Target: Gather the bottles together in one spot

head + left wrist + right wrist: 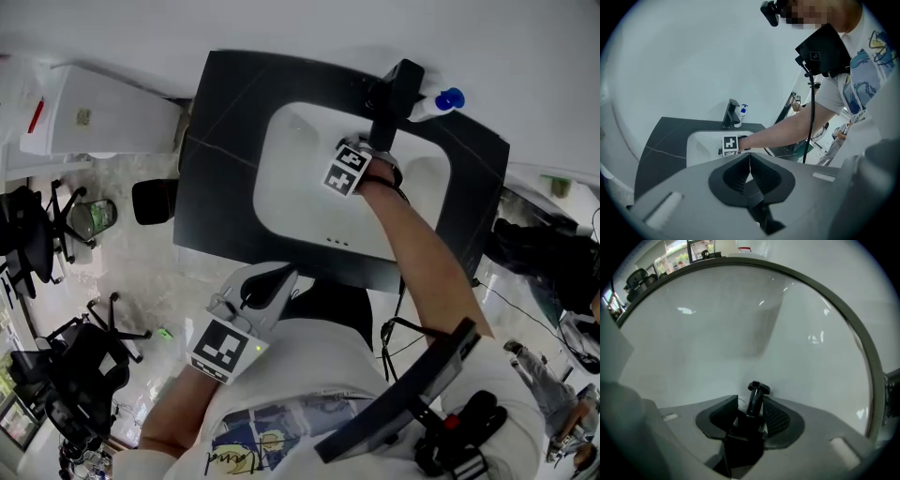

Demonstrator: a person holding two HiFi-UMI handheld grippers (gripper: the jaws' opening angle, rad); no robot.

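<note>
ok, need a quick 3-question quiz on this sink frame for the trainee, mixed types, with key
1. True or false: the left claw holds a bottle.
2. The blue-capped bottle stands: A) in the basin; B) on the counter beside the faucet; C) on the floor.
3. What stands between the jaws of the right claw?

Key:
1. False. Its jaws are together with nothing between them.
2. B.
3. A dark pump bottle.
</note>
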